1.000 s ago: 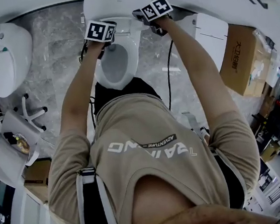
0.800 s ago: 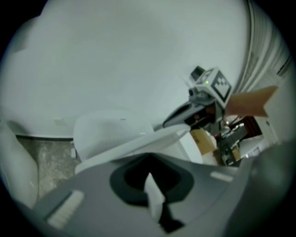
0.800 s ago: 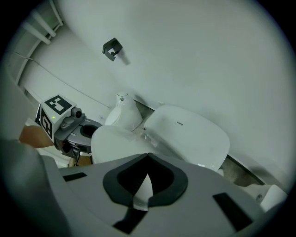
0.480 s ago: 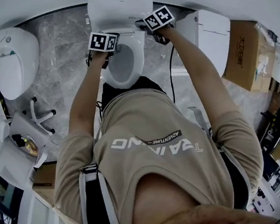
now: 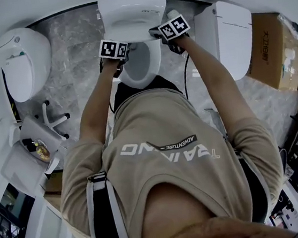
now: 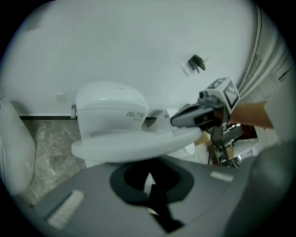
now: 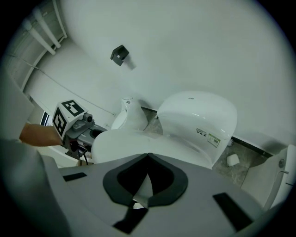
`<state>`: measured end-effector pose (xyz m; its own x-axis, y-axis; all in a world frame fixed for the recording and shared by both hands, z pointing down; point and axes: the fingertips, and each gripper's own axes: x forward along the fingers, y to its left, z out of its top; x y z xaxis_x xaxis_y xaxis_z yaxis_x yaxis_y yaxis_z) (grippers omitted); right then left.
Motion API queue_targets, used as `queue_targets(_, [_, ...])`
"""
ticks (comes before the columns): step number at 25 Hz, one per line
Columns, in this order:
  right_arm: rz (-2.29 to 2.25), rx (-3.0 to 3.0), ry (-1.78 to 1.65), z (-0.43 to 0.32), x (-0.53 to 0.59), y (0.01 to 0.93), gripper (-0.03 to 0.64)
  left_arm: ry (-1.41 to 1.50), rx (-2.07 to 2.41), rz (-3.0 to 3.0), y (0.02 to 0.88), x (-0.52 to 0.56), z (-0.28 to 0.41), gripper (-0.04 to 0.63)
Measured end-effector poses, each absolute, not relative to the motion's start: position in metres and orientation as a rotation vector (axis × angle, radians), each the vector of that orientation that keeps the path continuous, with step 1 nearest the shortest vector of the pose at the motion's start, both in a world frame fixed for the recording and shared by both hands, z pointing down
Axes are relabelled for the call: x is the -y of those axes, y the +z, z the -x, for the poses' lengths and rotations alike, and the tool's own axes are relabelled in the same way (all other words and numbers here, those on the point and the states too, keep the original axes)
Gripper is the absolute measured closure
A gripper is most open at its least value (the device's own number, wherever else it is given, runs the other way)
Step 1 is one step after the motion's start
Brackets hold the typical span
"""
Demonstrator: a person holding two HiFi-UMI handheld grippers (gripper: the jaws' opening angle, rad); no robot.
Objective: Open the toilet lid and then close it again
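Both arms stretch forward; left claw [image 6: 149,176] and right claw [image 7: 148,157], each pinched together and empty, tilt down at opposite sides of the half-raised white plastic toilet lid [image 6: 134,144].

The toilet [image 5: 132,7] fills the top centre of the head view, flanked by a second toilet [image 5: 23,61] at upper left and a white fixture [image 5: 228,30] at upper right. Strips of bare marble floor [image 5: 76,54] between them give passage. A cardboard box [image 5: 275,46] blocks the right edge; a cable [image 5: 186,81] hangs just right of the toilet.
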<state>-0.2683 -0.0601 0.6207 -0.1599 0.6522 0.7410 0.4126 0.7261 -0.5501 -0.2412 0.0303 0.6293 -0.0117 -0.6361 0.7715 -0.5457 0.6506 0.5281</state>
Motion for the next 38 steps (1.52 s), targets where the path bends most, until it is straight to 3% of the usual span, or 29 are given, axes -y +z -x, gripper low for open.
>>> queue_targets(24, [0.838,1.65,0.084,0.124,0.035,0.669,0.607,-0.003,1.483,-0.933,0.687,-0.072,0.098,0.591])
queue_targets(38, [0.776,1.592,0.145,0.082,0.026,0.708,0.607,0.062,1.458,-0.871,0.685,-0.121,0.087,0.591])
